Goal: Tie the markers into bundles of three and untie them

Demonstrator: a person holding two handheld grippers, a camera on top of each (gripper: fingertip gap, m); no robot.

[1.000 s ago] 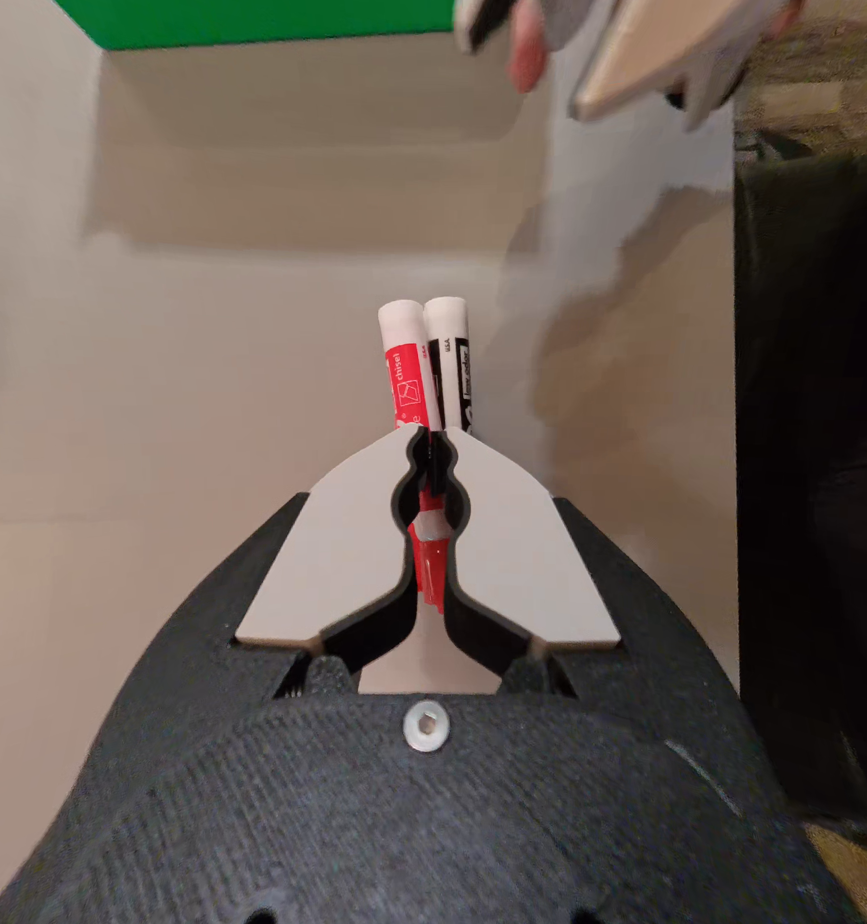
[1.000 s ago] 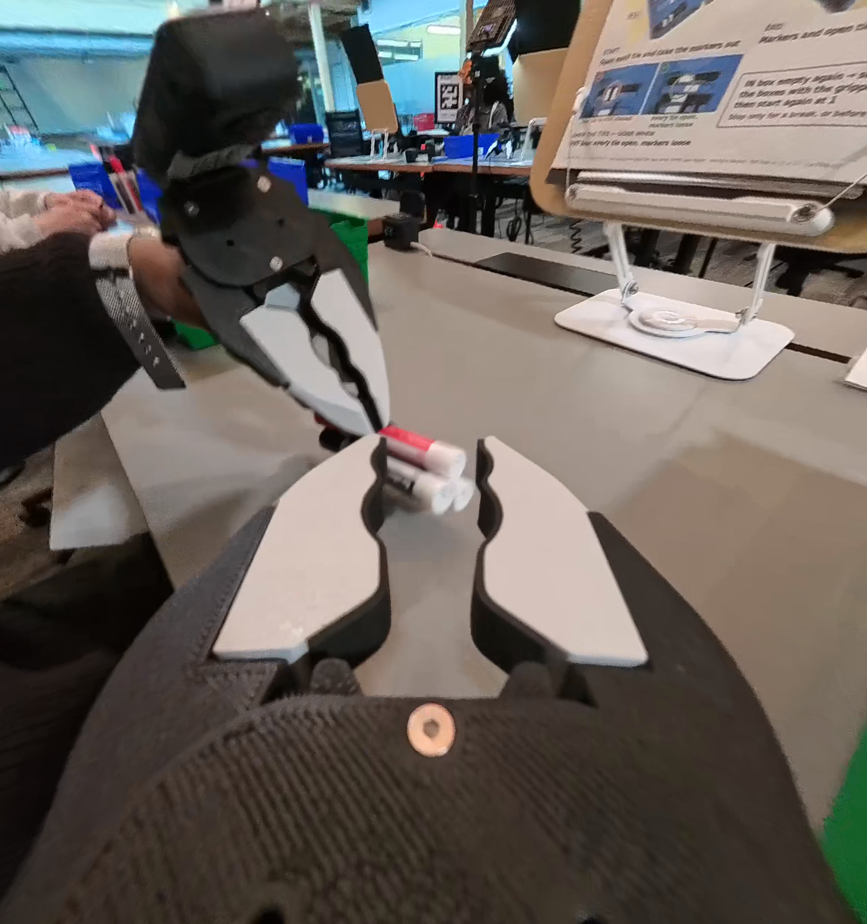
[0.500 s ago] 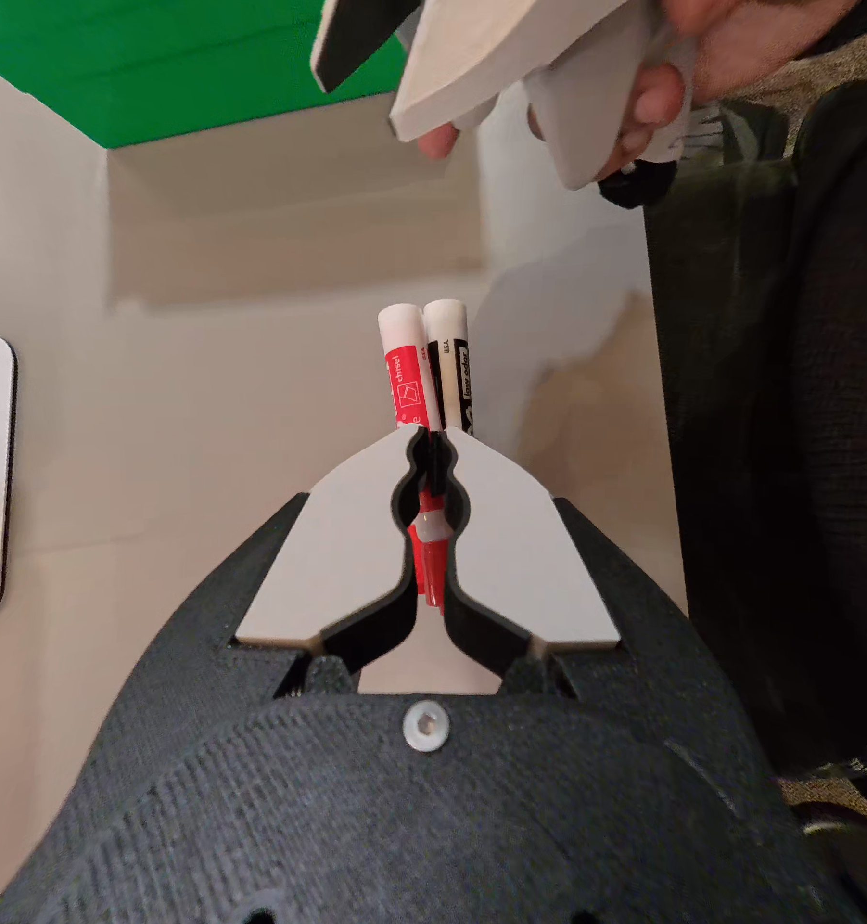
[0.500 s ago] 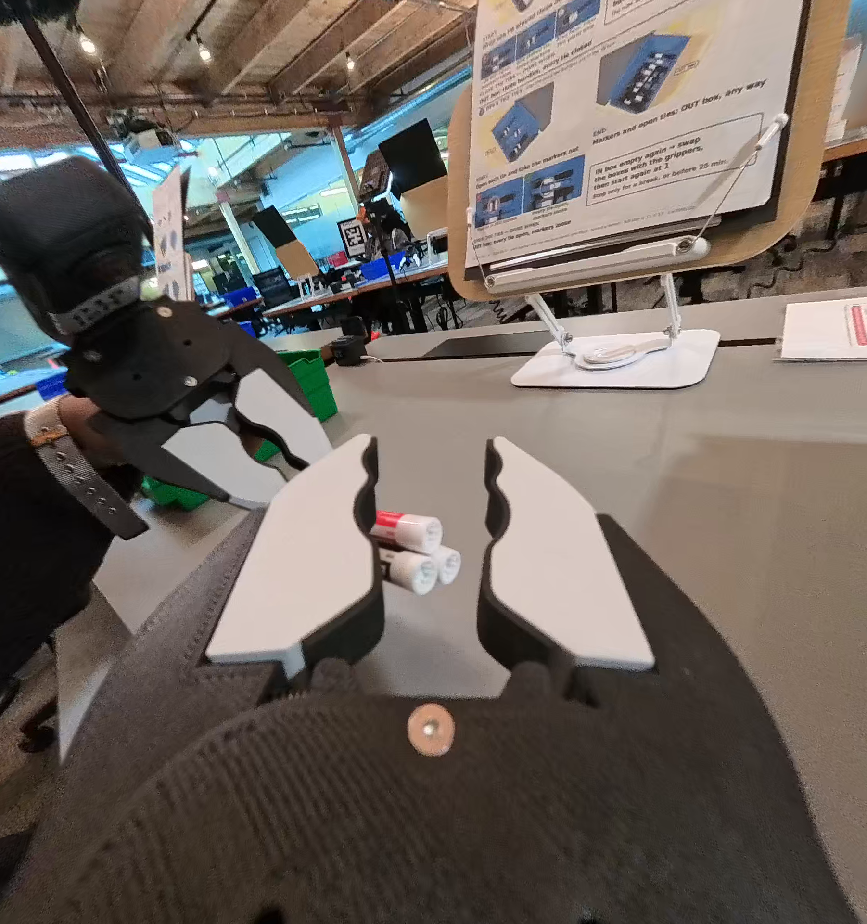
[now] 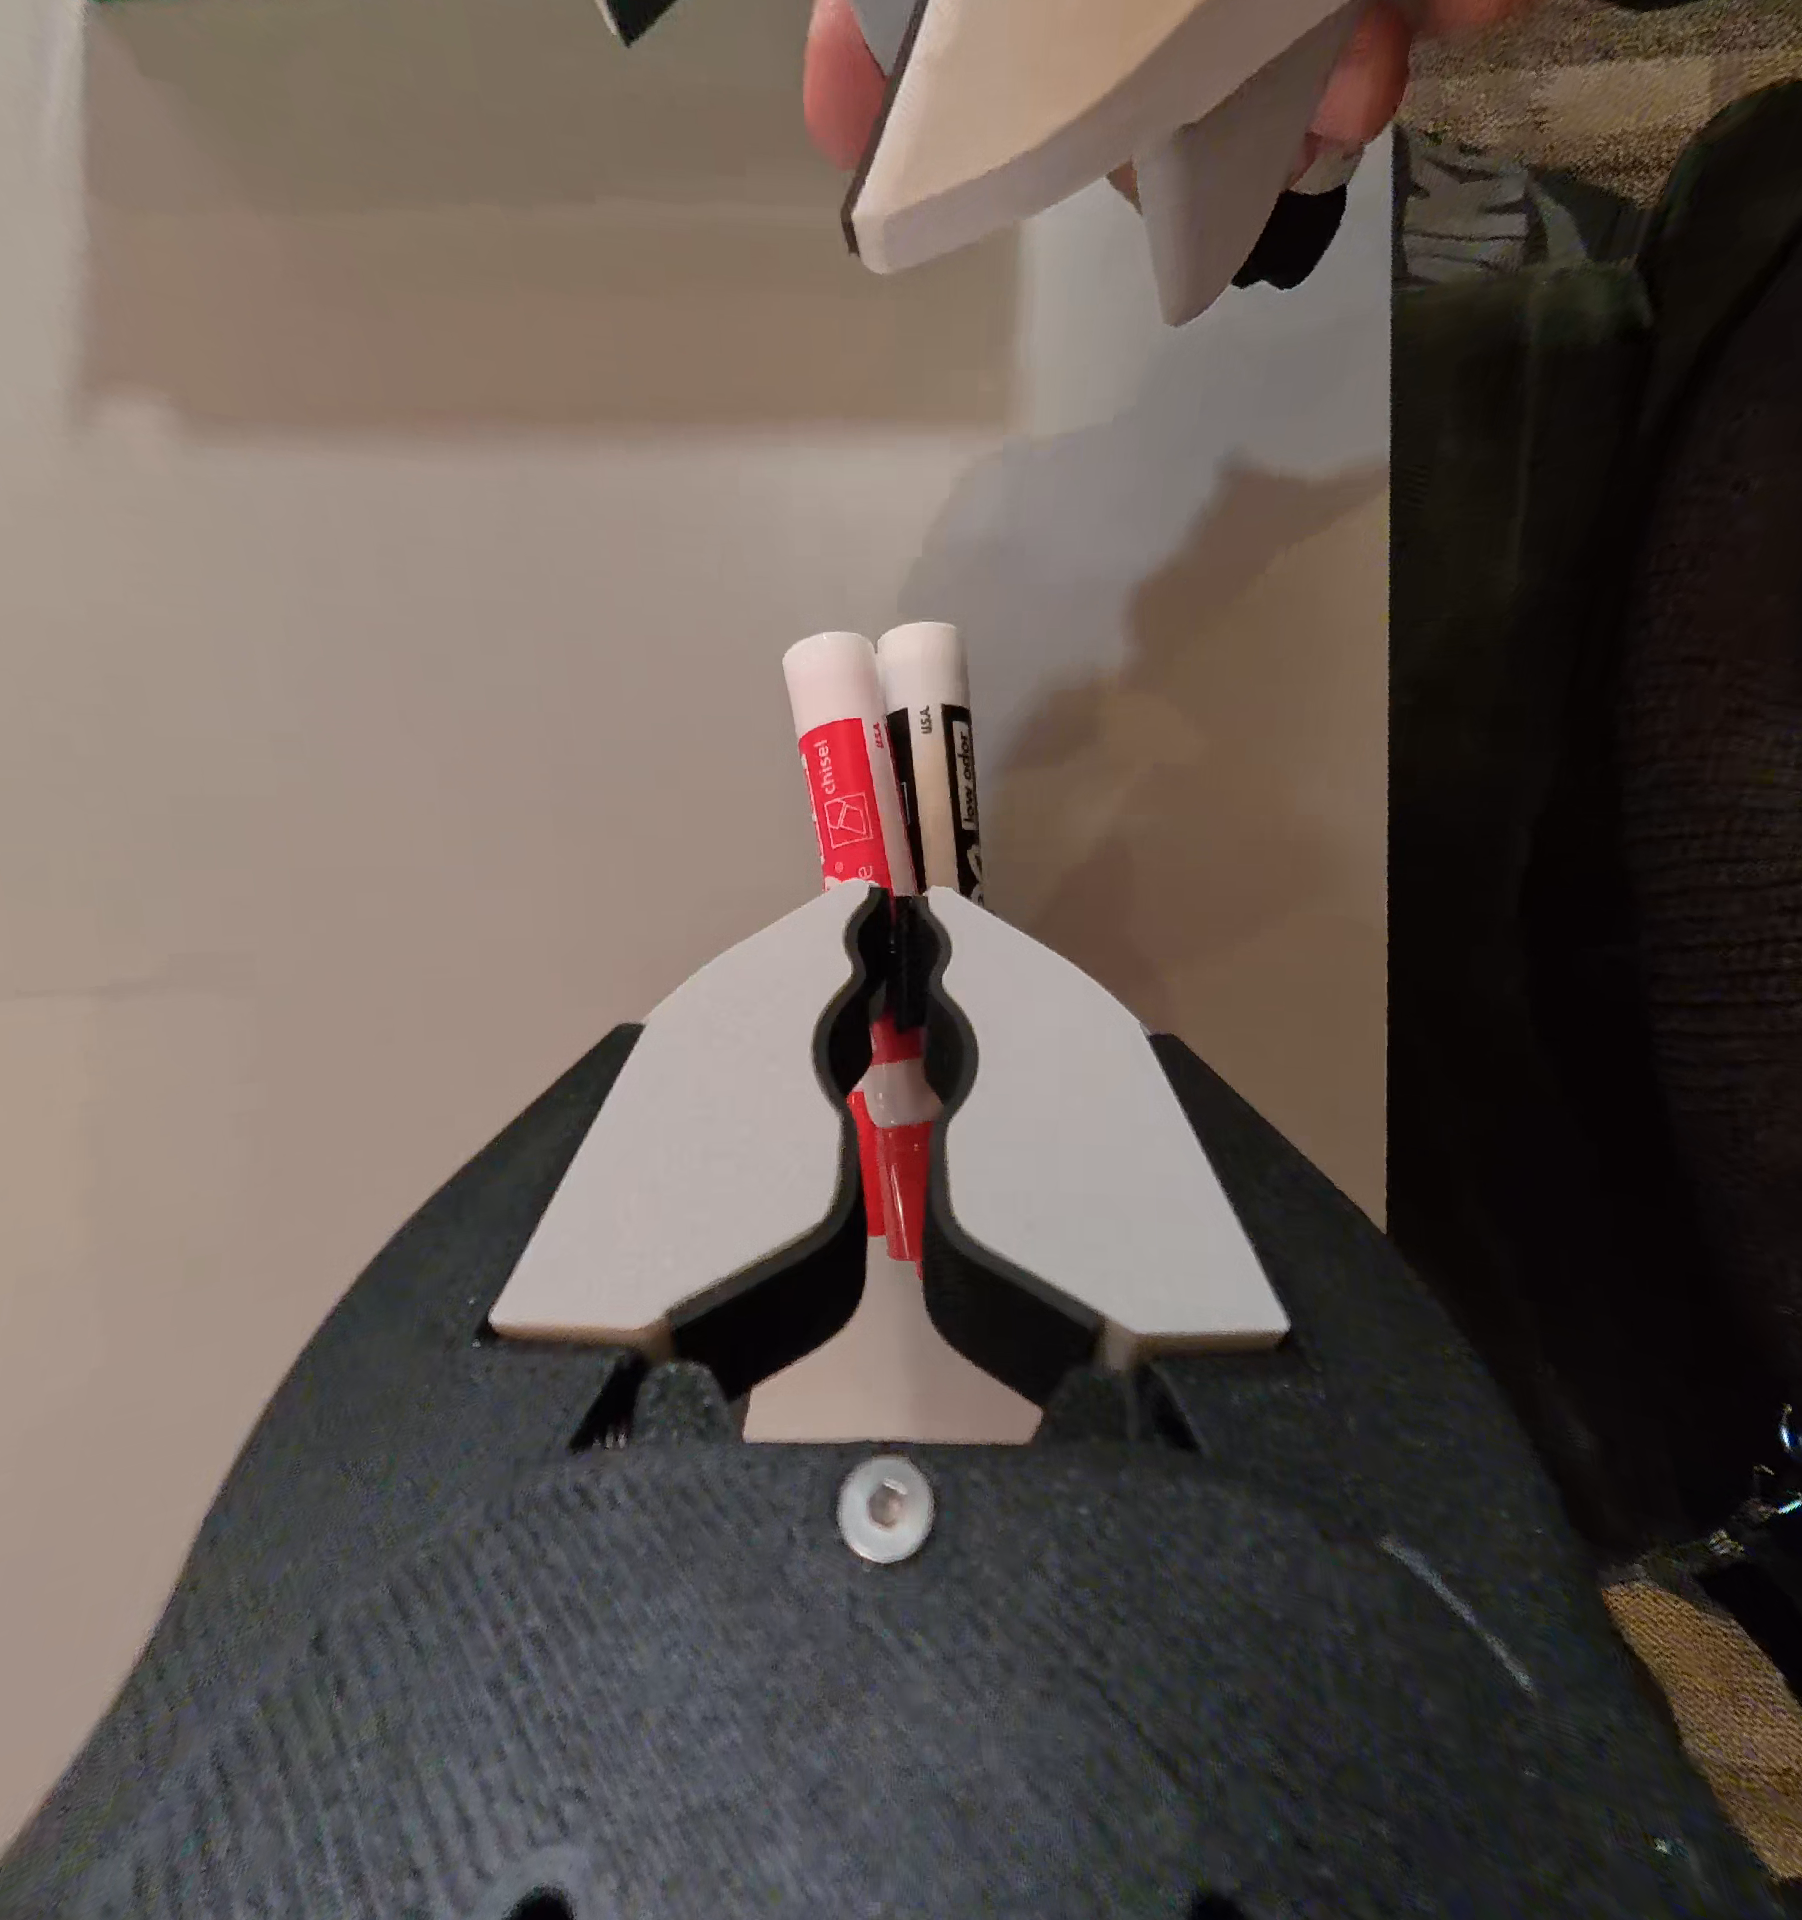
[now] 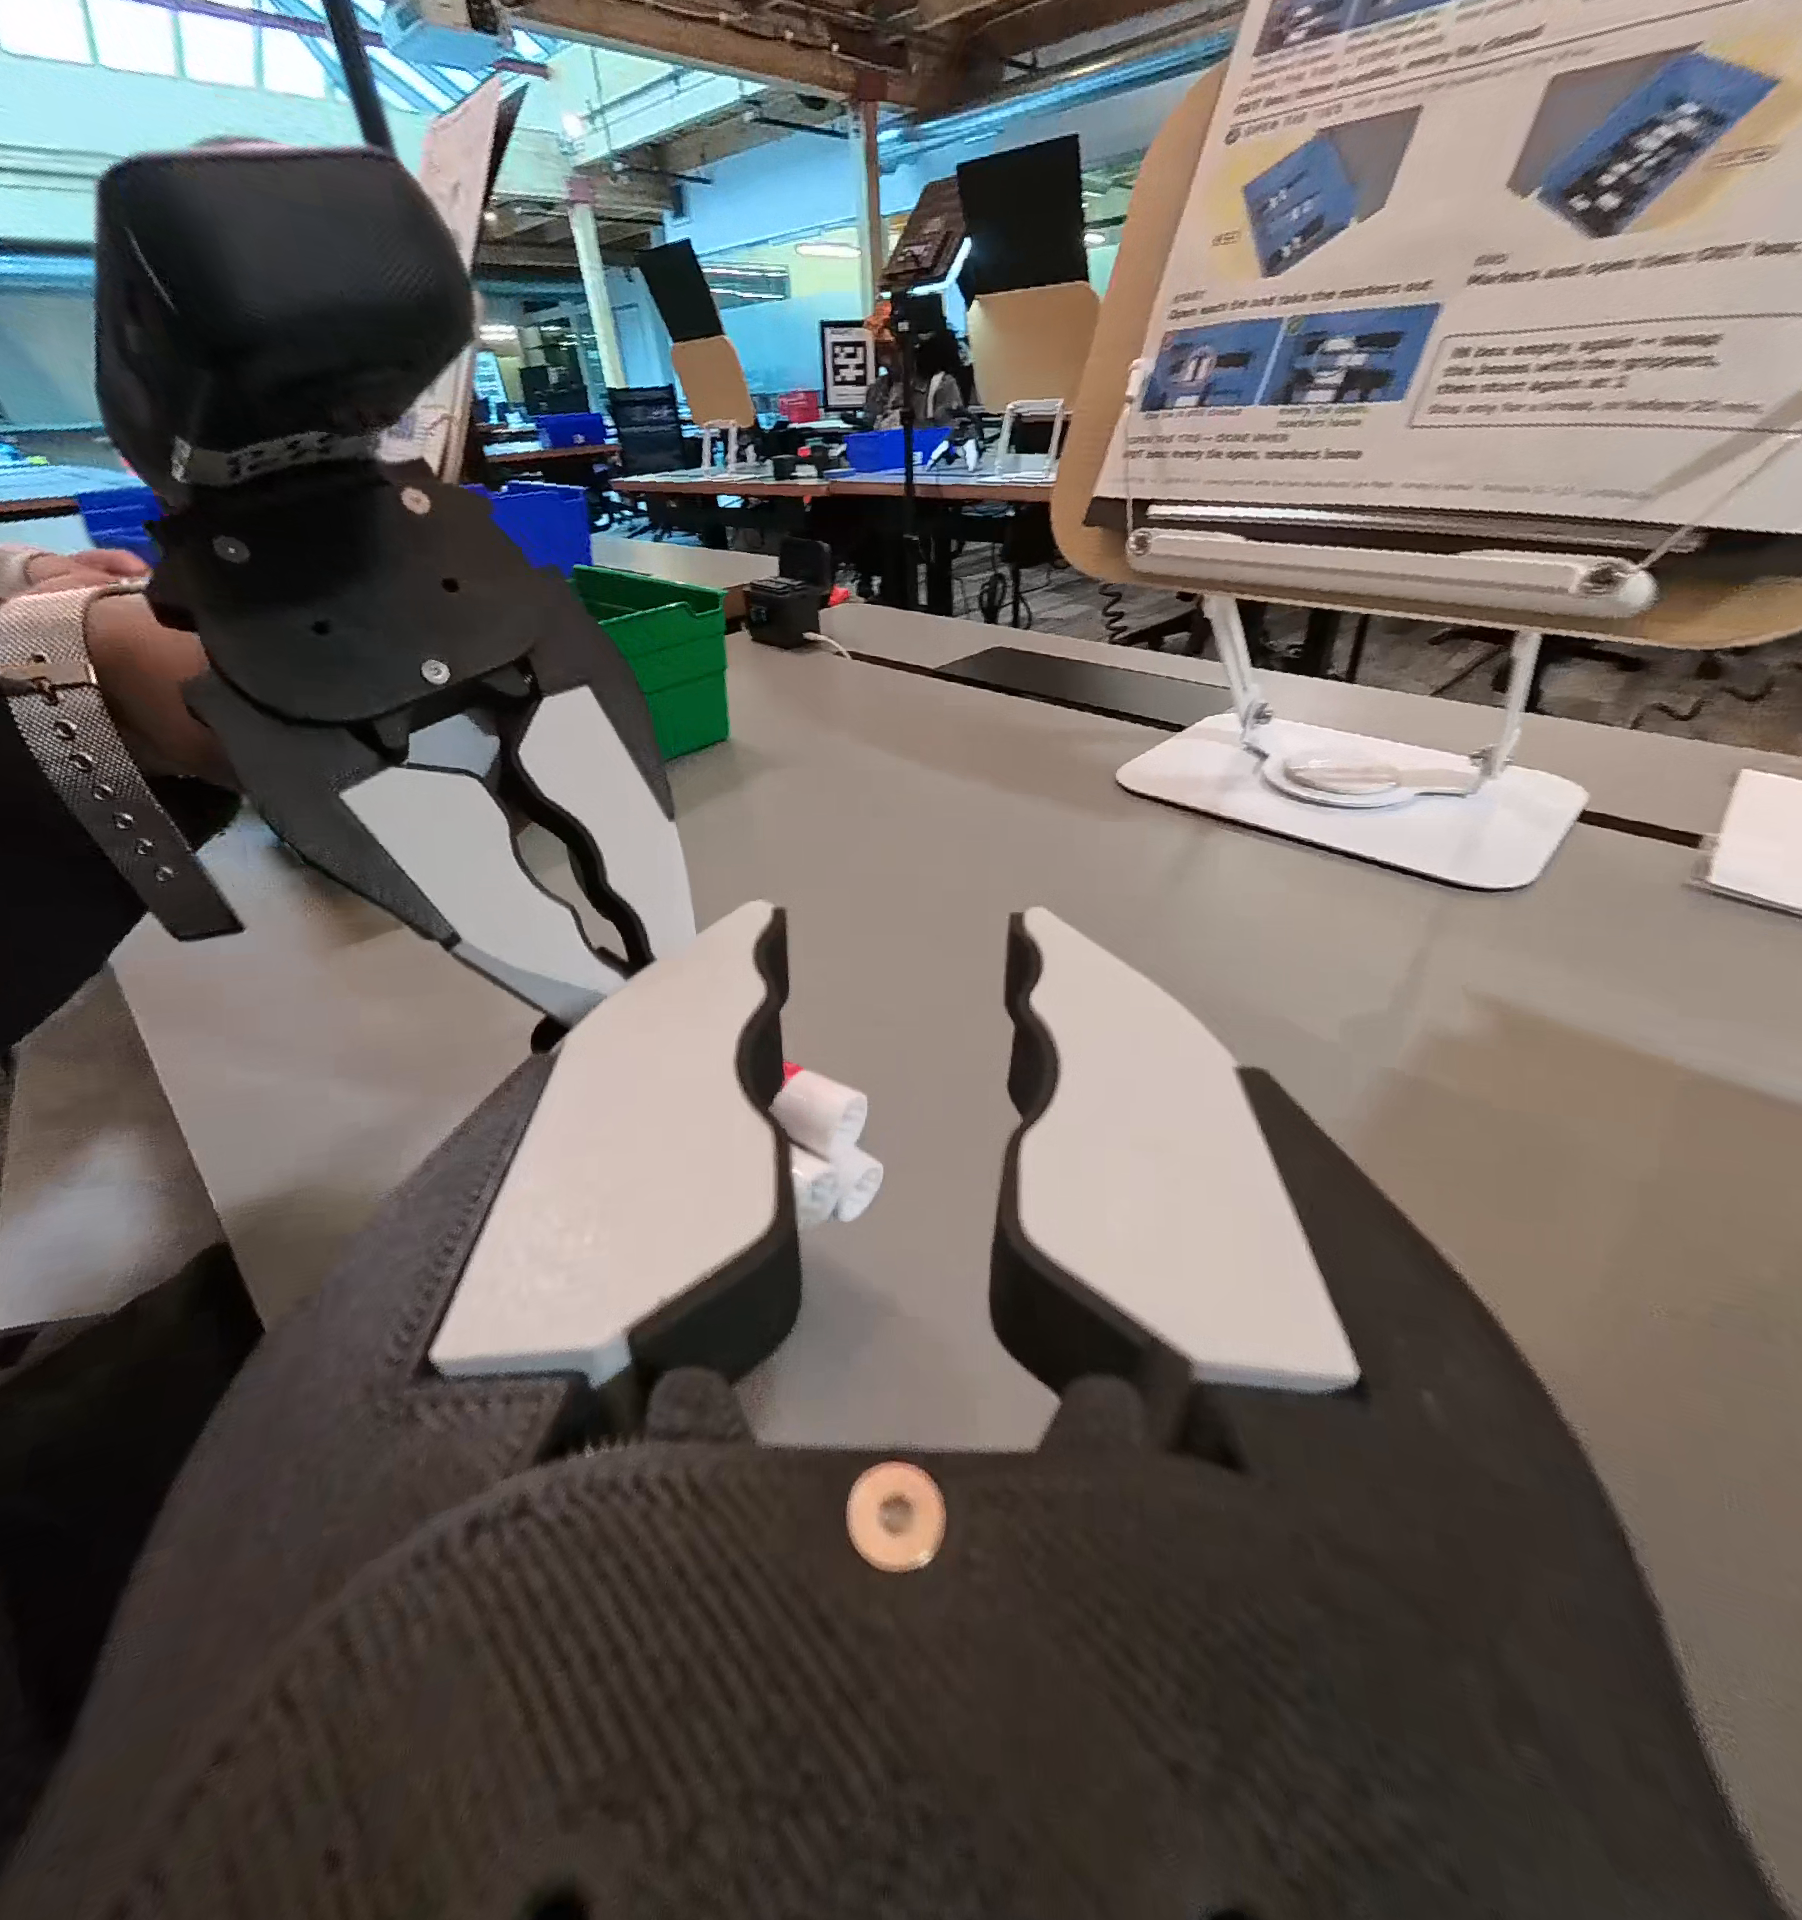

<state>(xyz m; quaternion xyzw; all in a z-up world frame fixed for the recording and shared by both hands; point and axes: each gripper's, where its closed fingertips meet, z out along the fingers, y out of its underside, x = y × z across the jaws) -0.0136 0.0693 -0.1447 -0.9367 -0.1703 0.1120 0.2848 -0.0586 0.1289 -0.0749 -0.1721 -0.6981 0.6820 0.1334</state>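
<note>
My left gripper (image 5: 902, 899) is shut on a bundle of markers: a red one (image 5: 840, 769) and a black one (image 5: 938, 758) stick out past the tips, and a thin black strip (image 5: 905, 977) is pinched between the jaws. The bundle is held above the grey table (image 5: 357, 727). My right gripper (image 6: 892, 925) is open and empty; the bundle's white ends (image 6: 835, 1143) lie between its fingers, close to the left one. The left gripper shows in the right wrist view (image 6: 616, 966). The right gripper shows at the top of the left wrist view (image 5: 1022, 281).
A green bin (image 6: 668, 655) stands behind the left gripper. A white document stand (image 6: 1354, 800) with a printed sheet is at the back right, and a white paper (image 6: 1790, 852) lies at the far right. A person's dark sleeve (image 5: 1624, 831) lines the table edge. Left tips to right tips: about 10 cm.
The right gripper has come closer to the bundle, whose white ends now sit deeper between its fingers, near the left one. The left gripper stays shut on the bundle.
</note>
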